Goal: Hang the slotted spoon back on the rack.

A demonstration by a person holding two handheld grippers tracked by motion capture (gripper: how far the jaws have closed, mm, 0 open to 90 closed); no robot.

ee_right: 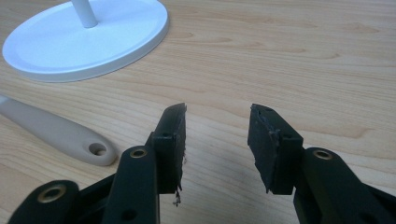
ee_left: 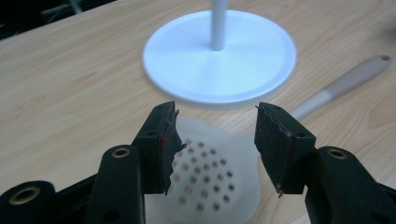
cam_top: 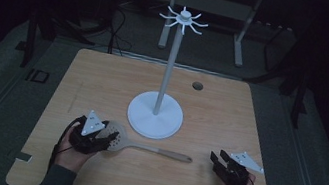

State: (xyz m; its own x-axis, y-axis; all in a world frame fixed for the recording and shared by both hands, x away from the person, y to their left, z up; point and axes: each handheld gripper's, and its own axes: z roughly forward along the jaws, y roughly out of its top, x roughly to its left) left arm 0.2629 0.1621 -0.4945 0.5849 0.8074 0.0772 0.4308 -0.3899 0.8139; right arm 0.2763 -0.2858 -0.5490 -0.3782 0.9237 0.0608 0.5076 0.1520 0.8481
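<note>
The skimmer spoon [cam_top: 143, 147] lies flat on the bench [cam_top: 230, 113], just in front of the white stand [cam_top: 155, 114] and untouched, so by my reading the job of hanging it on the hooks [cam_top: 183, 18] at the top of the stand's pole has hardly begun: nothing is lifted, nothing is gripped, and the whole pick-up, carry and hooking is left to do. Its long axis runs across the bench from my left to my right, roughly parallel to the near edge. The round perforated head [ee_left: 210, 172] points to my left and sits close beside the rim of the stand's base; the handle points to my right, ending in a small hanging hole [ee_right: 97, 149]. My left gripper [ee_left: 215, 135] hovers over the head with its fingers [ee_left: 161, 144] spread wide, one to either side of the holed disc and, as far as I can tell, not pressing on it. My right gripper [ee_right: 215, 140] waits with its fingers [ee_right: 170, 144] also spread wide and holding nothing, over bare wood, with the handle's end near it but apart, off to the side in its own view. I judge the next need is a firm grip on the spoon before the hole can be brought up to a hook.
</note>
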